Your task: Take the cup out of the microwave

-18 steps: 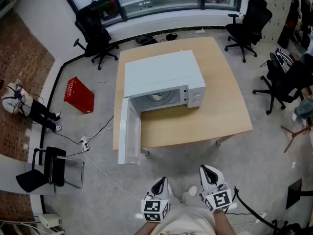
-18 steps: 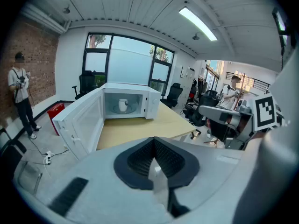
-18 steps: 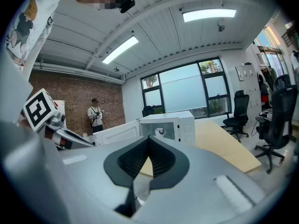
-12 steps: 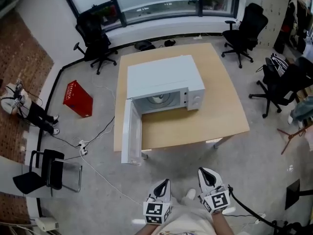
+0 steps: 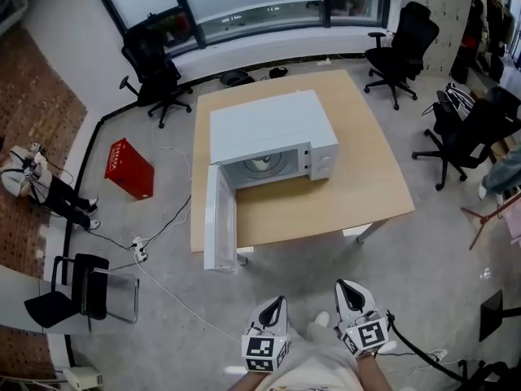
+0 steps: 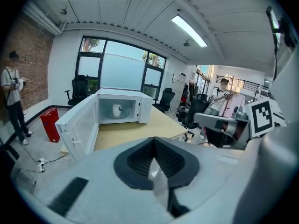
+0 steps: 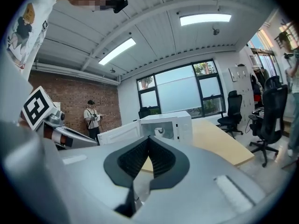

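Observation:
A white microwave (image 5: 273,137) stands on a wooden table (image 5: 366,186) with its door (image 5: 220,218) swung wide open to the left. A white cup (image 5: 262,163) sits inside on the turntable; it also shows as the cup (image 6: 117,110) in the left gripper view and the cup (image 7: 159,131) in the right gripper view. My left gripper (image 5: 278,300) and right gripper (image 5: 346,284) are low near my body, over the floor and well short of the table. Both are shut and hold nothing, as the left gripper (image 6: 153,140) and right gripper (image 7: 148,138) show in their own views.
Black office chairs (image 5: 155,68) (image 5: 403,43) stand beyond the table, and another chair (image 5: 468,137) to its right. A red crate (image 5: 130,168), floor cables (image 5: 159,226) and a black sled chair (image 5: 81,287) lie left. A person (image 6: 14,97) stands by the brick wall.
The head view has shifted slightly, so the table sits a little higher in frame. Both grippers stay shut, low and close to my body.

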{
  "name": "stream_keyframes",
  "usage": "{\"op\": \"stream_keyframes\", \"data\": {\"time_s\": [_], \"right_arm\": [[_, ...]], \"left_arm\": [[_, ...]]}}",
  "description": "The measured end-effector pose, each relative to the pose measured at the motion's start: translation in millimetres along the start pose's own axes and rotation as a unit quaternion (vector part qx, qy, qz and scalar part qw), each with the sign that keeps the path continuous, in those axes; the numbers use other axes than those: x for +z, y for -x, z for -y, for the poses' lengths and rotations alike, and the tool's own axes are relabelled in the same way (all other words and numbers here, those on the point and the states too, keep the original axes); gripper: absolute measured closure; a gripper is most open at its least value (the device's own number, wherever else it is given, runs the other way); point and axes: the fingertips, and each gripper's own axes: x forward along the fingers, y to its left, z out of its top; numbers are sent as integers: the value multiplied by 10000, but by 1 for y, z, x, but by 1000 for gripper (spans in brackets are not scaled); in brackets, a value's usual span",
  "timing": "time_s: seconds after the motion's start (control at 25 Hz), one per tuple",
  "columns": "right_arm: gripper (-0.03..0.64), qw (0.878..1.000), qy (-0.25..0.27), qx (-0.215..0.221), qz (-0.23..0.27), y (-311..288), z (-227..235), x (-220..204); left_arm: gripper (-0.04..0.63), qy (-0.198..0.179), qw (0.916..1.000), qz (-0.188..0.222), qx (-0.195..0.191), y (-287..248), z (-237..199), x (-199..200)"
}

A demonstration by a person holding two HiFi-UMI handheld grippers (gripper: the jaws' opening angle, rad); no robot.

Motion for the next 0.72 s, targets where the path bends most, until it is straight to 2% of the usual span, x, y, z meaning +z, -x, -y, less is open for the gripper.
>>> {"op": "stream_keyframes", "data": {"time_s": [0.44, 0.56, 0.72], "right_arm": [[611, 9990, 126, 411, 124, -7, 18, 4], [611, 9987, 109, 506, 20, -21, 21, 4], [611, 9985, 135, 524, -39, -60, 33, 9]], "left_arm": [[592, 204, 9976, 133, 644, -4, -1, -1], [592, 164, 9977, 202, 621, -15, -3, 11], [592, 180, 9986, 267, 409, -52, -17, 33]]}}
